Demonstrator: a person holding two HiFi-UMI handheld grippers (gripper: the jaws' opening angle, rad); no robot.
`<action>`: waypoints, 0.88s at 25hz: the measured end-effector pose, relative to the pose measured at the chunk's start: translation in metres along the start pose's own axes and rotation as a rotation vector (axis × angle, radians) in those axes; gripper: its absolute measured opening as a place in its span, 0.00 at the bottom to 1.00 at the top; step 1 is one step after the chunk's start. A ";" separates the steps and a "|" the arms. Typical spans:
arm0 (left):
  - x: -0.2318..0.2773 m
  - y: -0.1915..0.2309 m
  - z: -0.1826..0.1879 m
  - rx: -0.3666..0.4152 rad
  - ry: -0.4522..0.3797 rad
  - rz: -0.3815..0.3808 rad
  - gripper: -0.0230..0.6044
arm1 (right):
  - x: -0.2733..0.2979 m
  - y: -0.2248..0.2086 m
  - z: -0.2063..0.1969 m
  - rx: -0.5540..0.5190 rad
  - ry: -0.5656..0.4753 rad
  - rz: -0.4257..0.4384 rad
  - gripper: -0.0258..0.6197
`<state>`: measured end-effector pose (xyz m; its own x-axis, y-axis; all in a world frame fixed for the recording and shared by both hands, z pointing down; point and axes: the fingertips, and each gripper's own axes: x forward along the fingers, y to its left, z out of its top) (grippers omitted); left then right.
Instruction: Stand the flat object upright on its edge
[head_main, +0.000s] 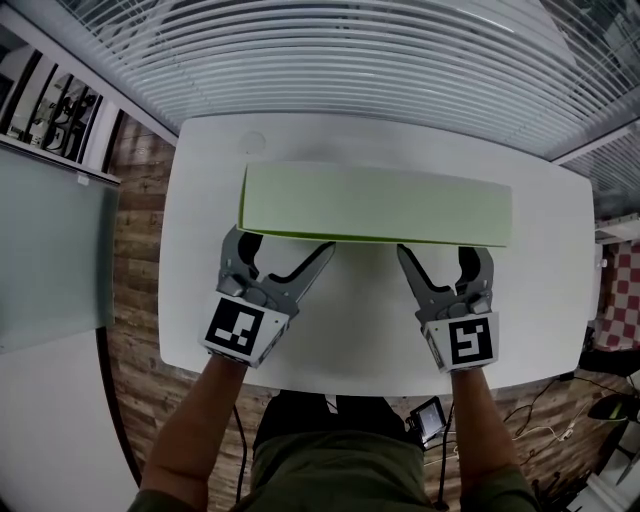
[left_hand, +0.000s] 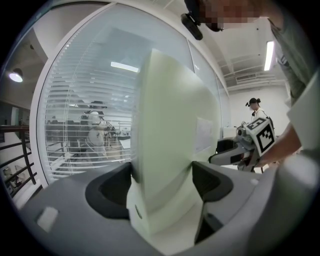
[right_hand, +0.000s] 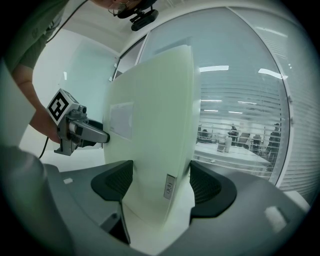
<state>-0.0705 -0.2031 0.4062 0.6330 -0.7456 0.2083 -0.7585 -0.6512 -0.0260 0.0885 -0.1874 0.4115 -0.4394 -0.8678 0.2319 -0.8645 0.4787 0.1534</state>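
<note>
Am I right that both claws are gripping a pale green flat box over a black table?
Not quite: the table is white, as the head view shows. The left claw and right claw do both grip the pale green flat box.

The head view looks steeply down on the table (head_main: 380, 340). Each gripper view looks from close along its jaws; all three share the box (head_main: 375, 205).

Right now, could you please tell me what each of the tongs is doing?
Left tongs: closed on the green box.
Right tongs: closed on the same green box.
</note>
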 end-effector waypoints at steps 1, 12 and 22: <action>-0.001 0.001 -0.002 0.014 0.004 0.001 0.63 | 0.000 0.000 0.001 0.000 -0.005 0.001 0.57; 0.002 0.002 -0.007 -0.019 0.019 -0.003 0.63 | 0.004 -0.001 0.001 0.010 -0.011 0.012 0.57; 0.004 0.002 -0.003 -0.017 0.028 -0.009 0.63 | 0.003 -0.003 -0.001 0.016 0.009 0.011 0.57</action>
<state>-0.0701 -0.2065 0.4094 0.6357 -0.7349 0.2361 -0.7552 -0.6555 -0.0072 0.0899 -0.1917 0.4128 -0.4471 -0.8612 0.2419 -0.8633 0.4862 0.1351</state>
